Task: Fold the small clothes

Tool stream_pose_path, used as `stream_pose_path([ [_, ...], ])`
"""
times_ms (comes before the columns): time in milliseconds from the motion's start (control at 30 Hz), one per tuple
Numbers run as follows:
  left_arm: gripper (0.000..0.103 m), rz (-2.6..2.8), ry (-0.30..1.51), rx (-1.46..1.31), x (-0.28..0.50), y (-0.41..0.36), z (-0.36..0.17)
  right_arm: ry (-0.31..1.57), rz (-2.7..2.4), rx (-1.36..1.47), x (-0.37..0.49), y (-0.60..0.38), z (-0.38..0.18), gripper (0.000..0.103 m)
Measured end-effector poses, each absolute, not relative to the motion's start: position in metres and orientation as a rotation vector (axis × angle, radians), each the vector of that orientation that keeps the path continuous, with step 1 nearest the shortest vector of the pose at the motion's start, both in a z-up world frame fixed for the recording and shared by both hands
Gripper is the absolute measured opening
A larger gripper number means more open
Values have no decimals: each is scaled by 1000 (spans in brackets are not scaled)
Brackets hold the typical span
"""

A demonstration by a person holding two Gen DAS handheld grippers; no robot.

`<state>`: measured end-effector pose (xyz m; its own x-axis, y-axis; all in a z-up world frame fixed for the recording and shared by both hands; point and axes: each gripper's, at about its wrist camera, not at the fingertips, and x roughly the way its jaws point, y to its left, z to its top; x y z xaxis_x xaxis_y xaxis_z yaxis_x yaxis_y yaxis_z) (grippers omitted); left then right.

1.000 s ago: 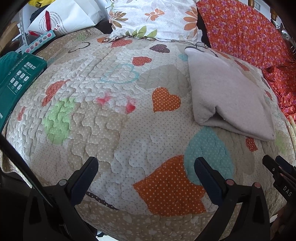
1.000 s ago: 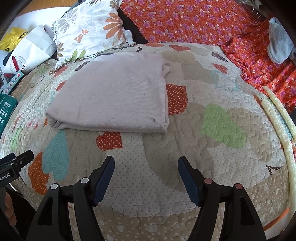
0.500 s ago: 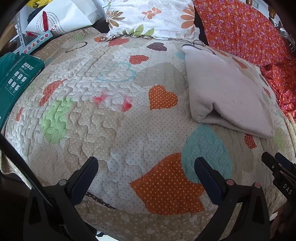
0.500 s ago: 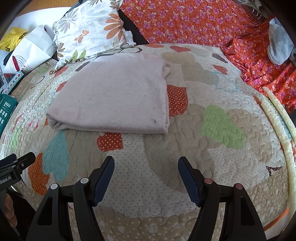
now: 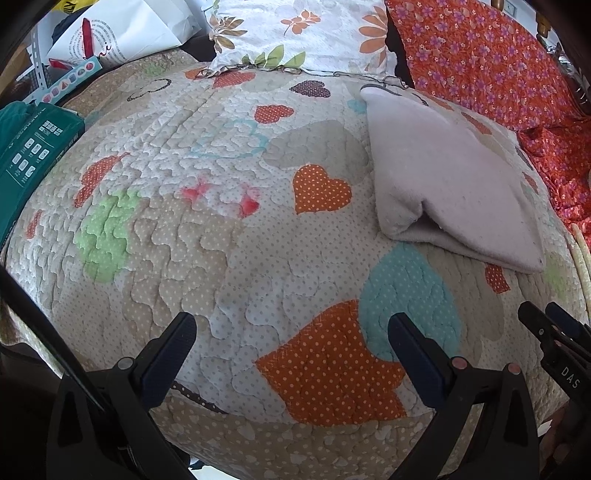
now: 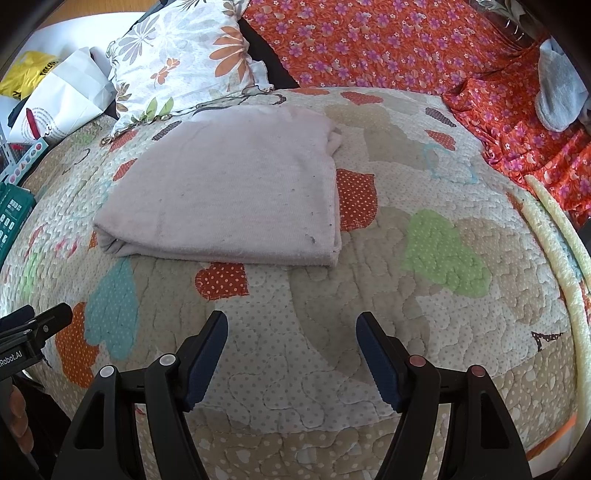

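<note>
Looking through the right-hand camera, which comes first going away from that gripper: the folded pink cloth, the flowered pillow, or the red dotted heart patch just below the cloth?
From the right gripper, nearest first:
1. Red dotted heart patch, on the quilt just ahead, slightly left.
2. Folded pink cloth, lying flat beyond the patch, centre-left.
3. Flowered pillow, at the far edge, upper left, behind the cloth.

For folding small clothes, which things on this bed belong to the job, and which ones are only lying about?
Belong to the job:
- folded pale pink cloth on the heart-patterned quilt
- left gripper, open and empty
- right gripper, open and empty

Only lying about:
- white floral pillow
- orange flowered fabric
- green cardboard box
- white paper bag
- grey sock
</note>
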<state>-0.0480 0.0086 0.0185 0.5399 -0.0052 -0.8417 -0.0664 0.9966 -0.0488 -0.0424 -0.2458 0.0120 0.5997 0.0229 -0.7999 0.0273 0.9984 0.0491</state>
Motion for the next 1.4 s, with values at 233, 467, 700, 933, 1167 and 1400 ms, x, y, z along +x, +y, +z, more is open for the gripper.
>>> stream_pose_path([
  [233,103,32,1009,-81,-47,9,18,927,0,54,-42,-246,12,78],
  [467,103,27,1021,-89,-47,10,16,927,1,52,-42,-245,12,79],
  [700,103,26,1028,-92,-47,11,15,928,2,50,-42,-245,12,79],
  [933,103,23,1033,-94,-47,12,14,928,2,50,-42,-245,12,80],
  [1167,103,23,1033,-91,-47,11,14,928,1,50,-43,-244,12,80],
  [1400,103,32,1030,-92,-48,9,14,931,-11,7,-41,-241,10,81],
])
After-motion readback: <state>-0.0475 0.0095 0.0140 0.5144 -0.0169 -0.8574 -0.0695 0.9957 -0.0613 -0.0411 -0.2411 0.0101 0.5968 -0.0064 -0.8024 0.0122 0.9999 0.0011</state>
